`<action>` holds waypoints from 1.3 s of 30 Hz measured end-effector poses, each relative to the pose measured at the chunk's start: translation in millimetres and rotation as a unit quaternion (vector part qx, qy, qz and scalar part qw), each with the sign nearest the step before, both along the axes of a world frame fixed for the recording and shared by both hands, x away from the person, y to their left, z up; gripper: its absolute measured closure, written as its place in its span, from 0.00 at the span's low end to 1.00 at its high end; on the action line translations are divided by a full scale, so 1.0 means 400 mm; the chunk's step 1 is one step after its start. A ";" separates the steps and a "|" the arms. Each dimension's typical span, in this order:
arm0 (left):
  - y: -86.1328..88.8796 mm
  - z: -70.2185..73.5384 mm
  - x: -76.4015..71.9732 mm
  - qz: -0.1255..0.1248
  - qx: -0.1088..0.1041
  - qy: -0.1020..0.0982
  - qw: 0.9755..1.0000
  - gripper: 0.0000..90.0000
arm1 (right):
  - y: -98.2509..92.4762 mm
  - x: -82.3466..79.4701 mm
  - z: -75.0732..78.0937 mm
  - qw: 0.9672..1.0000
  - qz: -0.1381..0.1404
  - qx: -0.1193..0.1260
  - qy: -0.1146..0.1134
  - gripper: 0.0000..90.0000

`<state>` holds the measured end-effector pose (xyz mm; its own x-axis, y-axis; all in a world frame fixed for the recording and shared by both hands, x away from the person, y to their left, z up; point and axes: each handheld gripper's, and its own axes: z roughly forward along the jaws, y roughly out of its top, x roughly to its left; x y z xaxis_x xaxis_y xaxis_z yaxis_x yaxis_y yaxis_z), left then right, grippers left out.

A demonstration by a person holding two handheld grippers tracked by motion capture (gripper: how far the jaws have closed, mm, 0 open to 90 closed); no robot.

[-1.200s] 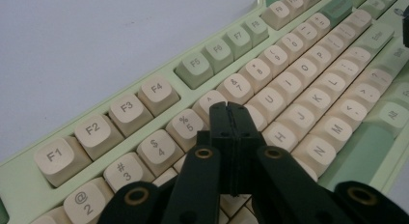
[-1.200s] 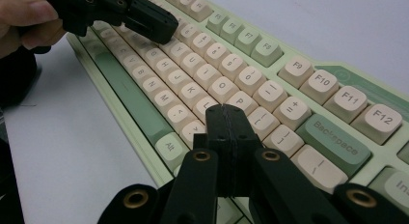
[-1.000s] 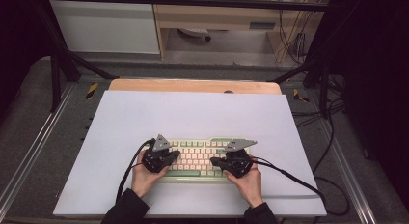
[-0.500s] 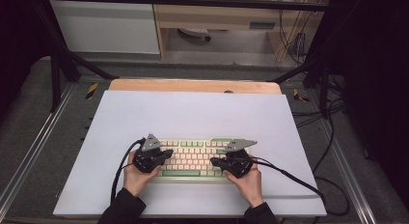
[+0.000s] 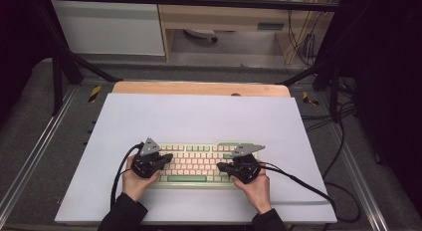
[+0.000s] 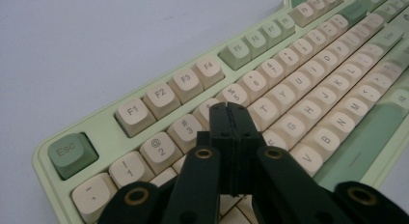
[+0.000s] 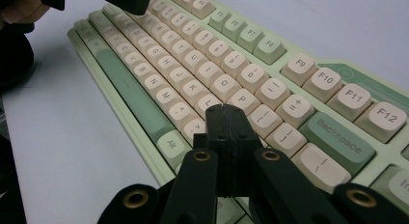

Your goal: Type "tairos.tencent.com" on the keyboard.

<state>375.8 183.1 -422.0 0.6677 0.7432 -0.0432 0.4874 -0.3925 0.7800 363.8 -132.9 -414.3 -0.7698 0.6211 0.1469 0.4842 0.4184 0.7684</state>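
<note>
ok — left gripper (image 6: 230, 110) and right gripper (image 7: 225, 113) both fully closed, holding nothing, tips poised over the pale green keyboard with cream keys (image 5: 199, 161) on the white table sheet (image 5: 199, 116).

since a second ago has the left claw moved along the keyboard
Yes. In the high view the left claw has shifted left along the keyboard, toward its left end; the keyboard itself has stayed put.

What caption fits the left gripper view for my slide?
Left gripper, jaws shut, poised over the number row of a green and cream keyboard on a white table.
</note>
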 end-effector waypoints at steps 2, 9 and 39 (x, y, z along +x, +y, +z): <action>0.000 -0.002 0.001 0.001 0.003 0.000 1.000 1.00 | 0.001 0.000 0.000 1.000 0.000 0.000 0.002 1.00; -0.001 -0.010 0.004 0.004 0.009 0.002 1.000 1.00 | -0.001 0.000 0.000 1.000 0.001 0.000 -0.001 1.00; 0.043 0.004 -0.034 -0.006 -0.004 0.004 1.000 1.00 | 0.028 -0.005 0.000 1.000 0.013 0.010 0.003 1.00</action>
